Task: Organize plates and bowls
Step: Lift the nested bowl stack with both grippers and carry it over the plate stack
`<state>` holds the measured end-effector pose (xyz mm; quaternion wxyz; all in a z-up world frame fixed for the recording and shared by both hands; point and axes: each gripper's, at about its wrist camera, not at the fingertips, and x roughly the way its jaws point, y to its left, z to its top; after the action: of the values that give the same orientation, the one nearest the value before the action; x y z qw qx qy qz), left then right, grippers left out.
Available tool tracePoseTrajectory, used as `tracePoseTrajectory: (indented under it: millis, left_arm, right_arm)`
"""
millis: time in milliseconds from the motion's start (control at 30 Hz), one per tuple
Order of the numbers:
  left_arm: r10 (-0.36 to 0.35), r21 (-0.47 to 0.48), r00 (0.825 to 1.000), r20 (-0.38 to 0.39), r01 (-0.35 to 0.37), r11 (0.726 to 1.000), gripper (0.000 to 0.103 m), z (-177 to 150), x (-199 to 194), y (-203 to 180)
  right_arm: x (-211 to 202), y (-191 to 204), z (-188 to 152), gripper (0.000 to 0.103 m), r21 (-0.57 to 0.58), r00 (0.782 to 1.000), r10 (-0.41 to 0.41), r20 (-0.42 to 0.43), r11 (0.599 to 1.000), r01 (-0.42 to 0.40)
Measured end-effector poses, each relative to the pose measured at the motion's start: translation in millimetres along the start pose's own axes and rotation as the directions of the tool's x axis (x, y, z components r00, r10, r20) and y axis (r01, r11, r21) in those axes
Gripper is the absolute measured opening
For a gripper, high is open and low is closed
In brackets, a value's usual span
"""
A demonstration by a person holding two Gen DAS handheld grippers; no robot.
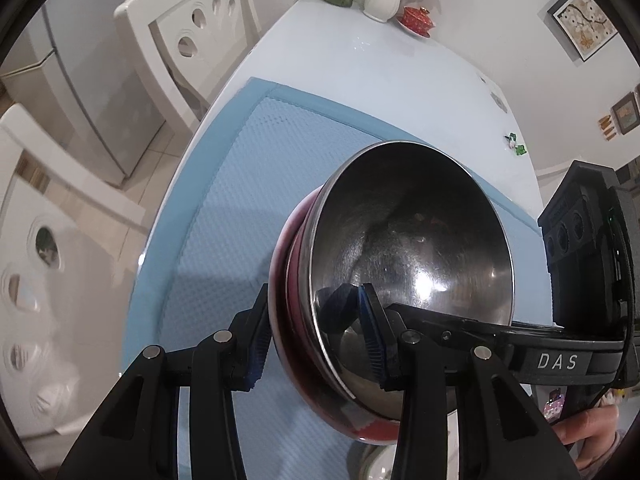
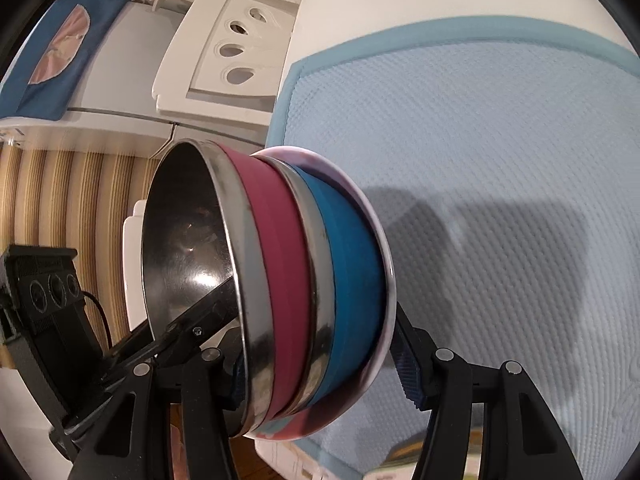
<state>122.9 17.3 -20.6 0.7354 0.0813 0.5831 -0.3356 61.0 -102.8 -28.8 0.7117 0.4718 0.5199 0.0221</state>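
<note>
Both your grippers clamp one nested stack held above the blue mat (image 2: pixel 500 160). Your left gripper (image 1: pixel 316 330) pinches the rim of the red bowl (image 2: pixel 276 264), one pad inside, one outside. Your right gripper (image 2: pixel 320 364) grips the whole stack: red bowl, blue bowl (image 2: pixel 352 280), and white plate (image 2: pixel 384 264) beneath.

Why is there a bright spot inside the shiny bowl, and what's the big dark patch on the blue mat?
Left wrist view: room light glares off the steel bowl. Right wrist view: the stacked bowls cast a shadow on the blue mat; its far edge looks slightly blurred.
</note>
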Motion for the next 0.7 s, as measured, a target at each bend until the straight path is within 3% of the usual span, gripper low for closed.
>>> tracePoseTrajectory:
  millis: [200, 700]
  left_arm:
    - [-0.013, -0.037, 1.0, 0.019, 0.014, 0.999, 0.037, -24, -12, -14]
    - [-0.023, -0.028, 0.997, 0.075, 0.025, 0.999, 0.037, -75, -43, -57]
  right_arm:
    - [-21, -6, -20, 0.056, -0.031, 1.0, -0.013, -0.014, 0.999, 0.012]
    - [-65, -18, -70, 0.056, -0.081, 1.0, -0.016, 0.0, 0.997, 0.016]
